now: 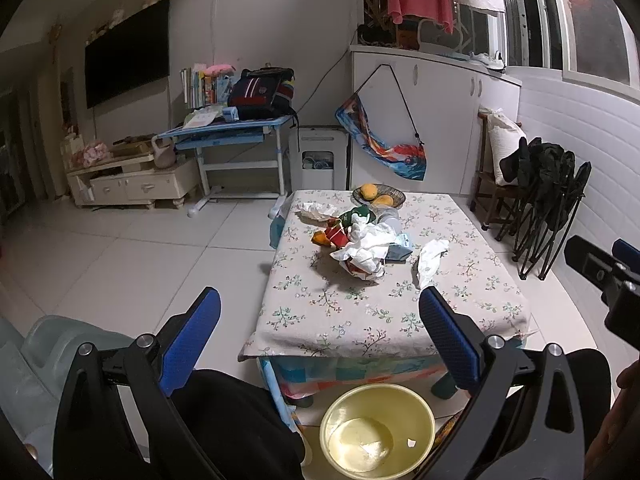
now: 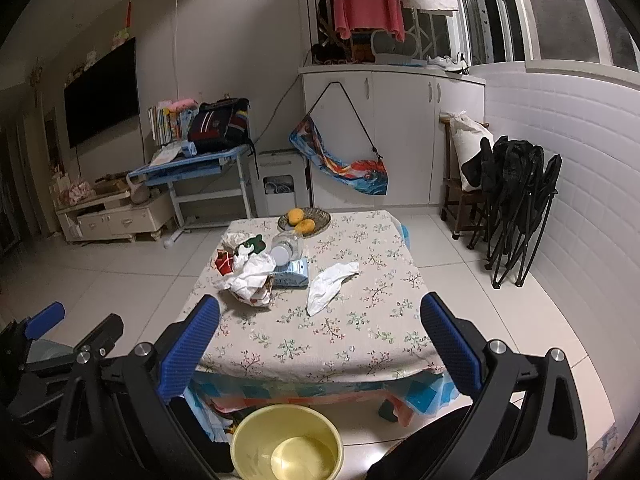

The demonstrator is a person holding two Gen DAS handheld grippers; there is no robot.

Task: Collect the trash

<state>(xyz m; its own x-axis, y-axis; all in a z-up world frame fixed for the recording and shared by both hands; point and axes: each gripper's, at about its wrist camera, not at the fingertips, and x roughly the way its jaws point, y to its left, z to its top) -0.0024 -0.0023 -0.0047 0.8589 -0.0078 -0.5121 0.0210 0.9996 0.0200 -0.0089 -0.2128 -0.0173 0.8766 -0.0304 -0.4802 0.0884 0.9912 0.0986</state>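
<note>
Item 1. Left hand-held gripper: blue-padded fingers spread wide, nothing between them, held above the near edge of the desk and angled downward. Its blue tip also shows at the left edge of the right wrist view.

Item 2. Right hand-held gripper: fingers likewise spread wide and empty, over the near edge of the desk; its black body shows at the right edge of the left wrist view.

Item 3. Desk: low, covered with a floral cloth, standing on a white tiled floor.

Item 4. Trash heap: crumpled white paper, red and green wrappers, a blue packet and a clear plastic jar lying on its side, all clustered at the middle of the desk. It lies well ahead of both grippers, apart from them, left of centre in the right wrist view.

Item 5. Loose white tissue: alone on the cloth, right of the heap, nearer the right gripper but not touching it.

Item 6. Woven dish with mangoes: at the far edge of the desk.

Item 7. Yellow basin: on the floor before the desk, below both grippers, holding small white scraps.
</note>
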